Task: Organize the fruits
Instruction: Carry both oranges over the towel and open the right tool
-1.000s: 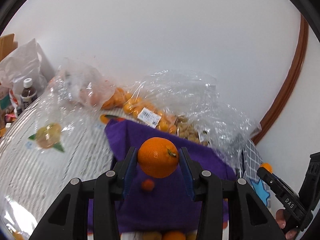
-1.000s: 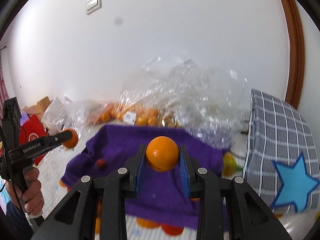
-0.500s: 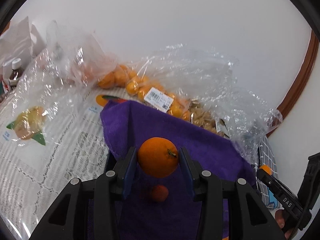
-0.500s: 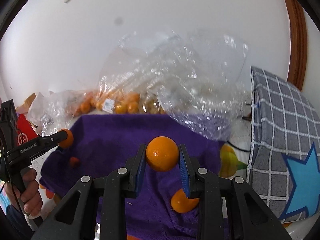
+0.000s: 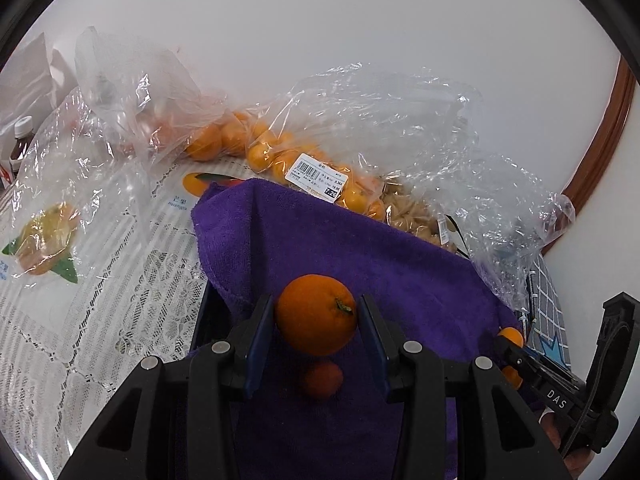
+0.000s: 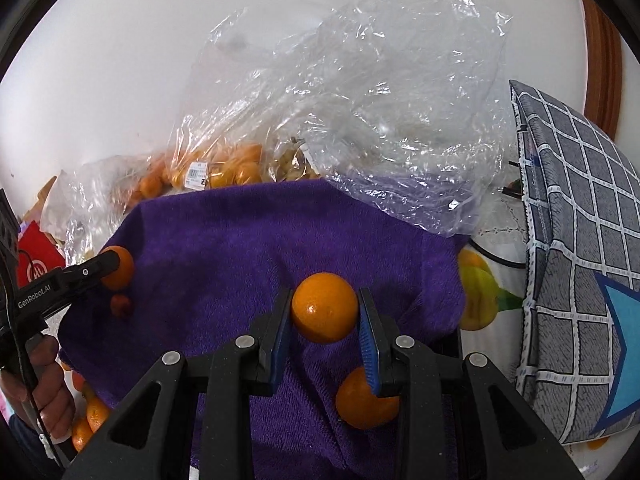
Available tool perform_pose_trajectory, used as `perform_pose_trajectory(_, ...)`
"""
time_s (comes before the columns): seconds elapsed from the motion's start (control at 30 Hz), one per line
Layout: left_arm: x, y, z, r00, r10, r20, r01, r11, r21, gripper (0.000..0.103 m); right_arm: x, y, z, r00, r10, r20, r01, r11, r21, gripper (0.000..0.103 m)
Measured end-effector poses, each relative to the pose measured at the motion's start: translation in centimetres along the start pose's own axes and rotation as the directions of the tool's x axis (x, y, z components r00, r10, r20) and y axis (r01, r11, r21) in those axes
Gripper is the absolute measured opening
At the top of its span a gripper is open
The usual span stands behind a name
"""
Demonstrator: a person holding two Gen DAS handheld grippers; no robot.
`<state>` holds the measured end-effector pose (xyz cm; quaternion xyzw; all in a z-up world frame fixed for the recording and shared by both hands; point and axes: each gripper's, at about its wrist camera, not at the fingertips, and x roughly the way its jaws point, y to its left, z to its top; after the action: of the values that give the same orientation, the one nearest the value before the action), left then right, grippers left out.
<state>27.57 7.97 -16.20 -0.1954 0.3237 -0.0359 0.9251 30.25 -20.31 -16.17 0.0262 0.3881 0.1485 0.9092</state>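
Over purple towel (image 5: 360, 252), left tool's (image 5: 316, 316) orange (image 5: 316, 314) points stem right.

A round orange (image 5: 316, 314) with a stem nub hangs above the purple towel (image 5: 340, 248). A smooth second orange (image 6: 324, 307) hangs likewise, a third orange (image 6: 362, 400) lying on the towel beneath.

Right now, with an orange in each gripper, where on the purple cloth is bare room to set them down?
The middle of the purple cloth is bare, between the small reddish fruit and the loose orange under the right gripper. The back edge is crowded by the clear plastic bags. The left gripper hangs directly over the small fruit.
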Motion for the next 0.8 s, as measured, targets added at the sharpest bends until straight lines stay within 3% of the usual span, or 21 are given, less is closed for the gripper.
perform_pose_trajectory(0.7,0.4,-0.6,-0.2,0.999,0.035,0.003,-0.035,0.998,0.052,0.040,0.9,1.4,-0.1,0.999,-0.050,-0.010,0.049,0.996,-0.079,0.032)
perform_pose_trajectory(0.8,0.4,-0.5,-0.2,0.999,0.035,0.003,-0.035,0.998,0.051,0.040,0.9,1.4,-0.1,0.999,-0.049,-0.013,0.048,0.996,-0.076,0.037)
